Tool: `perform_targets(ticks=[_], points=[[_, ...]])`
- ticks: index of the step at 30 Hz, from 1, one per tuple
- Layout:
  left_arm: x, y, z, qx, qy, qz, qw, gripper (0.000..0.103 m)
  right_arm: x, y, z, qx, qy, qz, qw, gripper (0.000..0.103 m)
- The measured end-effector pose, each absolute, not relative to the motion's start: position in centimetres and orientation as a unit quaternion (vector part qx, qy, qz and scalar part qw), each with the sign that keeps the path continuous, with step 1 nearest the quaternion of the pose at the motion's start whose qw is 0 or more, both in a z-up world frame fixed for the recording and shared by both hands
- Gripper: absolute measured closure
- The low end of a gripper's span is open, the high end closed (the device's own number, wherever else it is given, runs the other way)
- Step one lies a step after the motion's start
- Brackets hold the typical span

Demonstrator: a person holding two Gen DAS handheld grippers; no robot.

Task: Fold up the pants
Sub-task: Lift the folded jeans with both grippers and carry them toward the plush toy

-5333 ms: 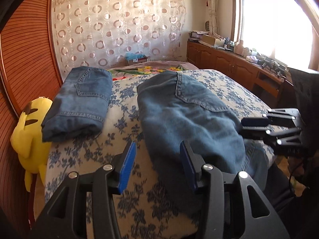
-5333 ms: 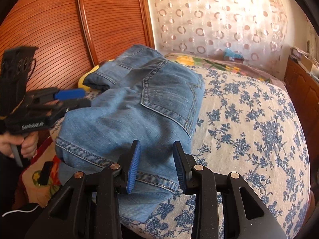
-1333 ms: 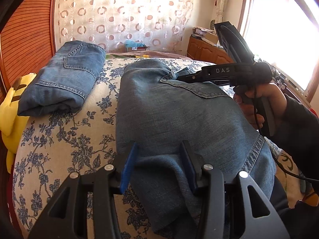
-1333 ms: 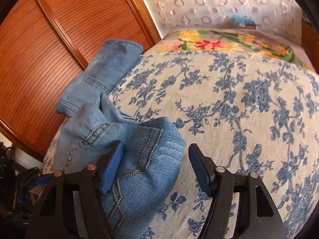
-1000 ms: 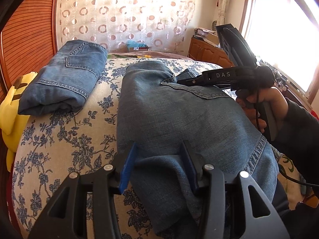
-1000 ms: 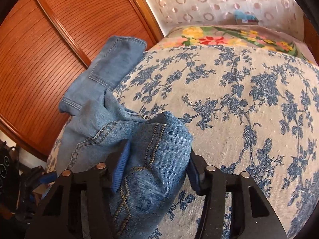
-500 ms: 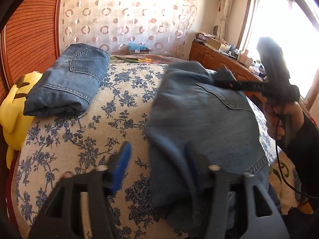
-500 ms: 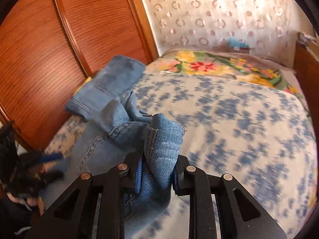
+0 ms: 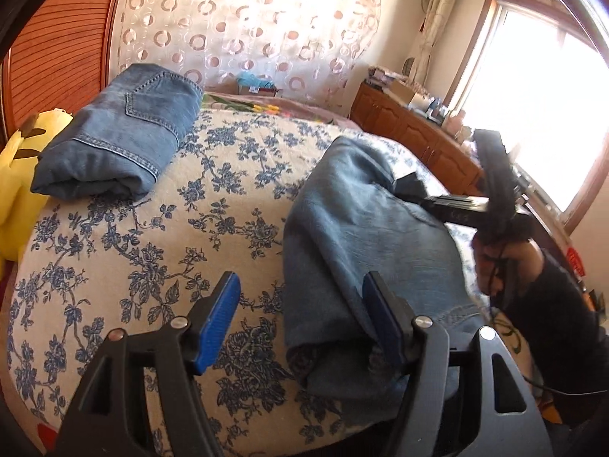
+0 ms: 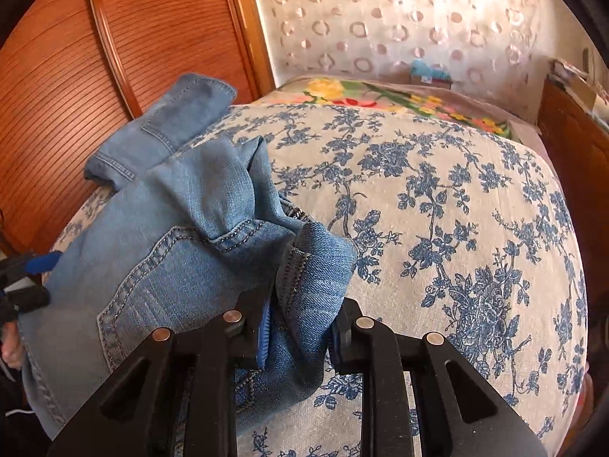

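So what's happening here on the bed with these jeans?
A person with a handheld gripper in each hand is folding a pair of jeans on the floral bedspread. The right gripper is clamped on a bunched edge of the denim. The left gripper has just been opening; its jaws stand apart at the jeans' near end, one pad against the cloth. A second pair, already folded, lies apart, beside a yellow plush toy.

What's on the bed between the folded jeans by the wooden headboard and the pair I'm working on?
Nothing: in the left wrist view only bare blue-flowered bedspread separates the folded blue denim jeans from the lighter blue jeans being folded.
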State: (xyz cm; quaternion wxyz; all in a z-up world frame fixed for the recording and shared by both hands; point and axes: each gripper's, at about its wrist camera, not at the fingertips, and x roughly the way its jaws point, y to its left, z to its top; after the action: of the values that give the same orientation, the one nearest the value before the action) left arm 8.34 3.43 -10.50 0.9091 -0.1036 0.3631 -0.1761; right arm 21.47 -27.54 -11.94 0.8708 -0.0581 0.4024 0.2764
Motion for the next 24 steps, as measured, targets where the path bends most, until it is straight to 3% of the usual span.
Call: perform_targets(ticks=[24], points=[[9.3,2.1,-14.7,-0.161,0.406,-0.221,0.872,0.031,21.7,-27.5,-12.3,-0.050,0.409,0.272,0.870,0.081]])
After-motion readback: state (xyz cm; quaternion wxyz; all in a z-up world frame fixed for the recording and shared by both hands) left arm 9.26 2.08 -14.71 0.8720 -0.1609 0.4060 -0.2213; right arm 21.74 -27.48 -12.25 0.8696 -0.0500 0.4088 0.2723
